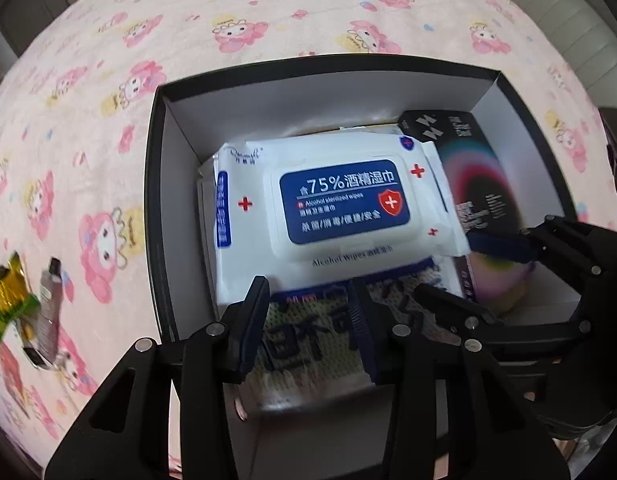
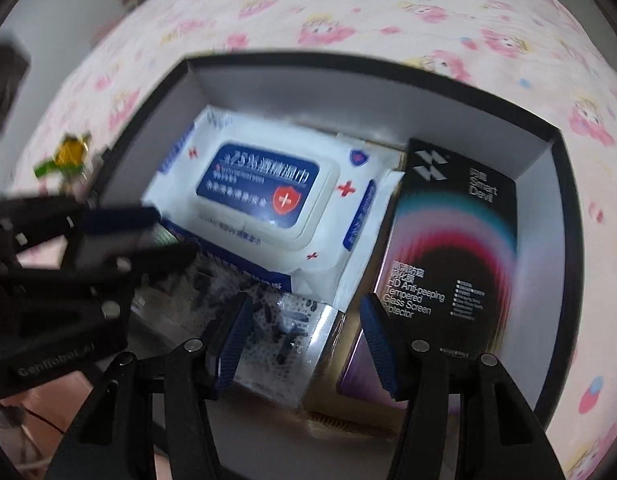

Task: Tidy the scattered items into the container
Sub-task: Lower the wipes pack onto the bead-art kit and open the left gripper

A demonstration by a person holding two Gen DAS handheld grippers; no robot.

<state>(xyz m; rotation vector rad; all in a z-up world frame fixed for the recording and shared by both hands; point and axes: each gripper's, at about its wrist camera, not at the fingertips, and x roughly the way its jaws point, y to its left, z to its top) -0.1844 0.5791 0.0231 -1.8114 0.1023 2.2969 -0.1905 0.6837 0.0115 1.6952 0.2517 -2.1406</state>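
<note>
While both of your grippers hang over the black box (image 1: 158,184), neither one has hold of anything. Your left gripper (image 1: 310,322) has its blue-padded fingers parted, poised above a clear-wrapped packet with dark lettering (image 1: 308,344) at the near end of the box; the pads do not appear to touch it. Your right gripper (image 2: 304,340) is likewise spread wide, with that same packet (image 2: 284,340) showing in the gap between its fingers, and from the left wrist view it reaches in from the right side (image 1: 460,276).

Inside the box, a white pack of alcohol wipes (image 1: 328,208) with a blue label lies on top of the other contents, roughly in the middle. Just beside it, against the right wall, leans a black screen protector box (image 2: 452,240) with a coloured arc printed on it. Something pale yellow and pink (image 1: 500,280) sits low in the near right corner, too blurred to name.

Outside the box, on the pink cartoon-print sheet (image 1: 88,140), two items lie to the left, well apart from the box wall: a green and gold foil wrapper (image 1: 8,292) and a small grey tube (image 1: 50,304) touching it.
</note>
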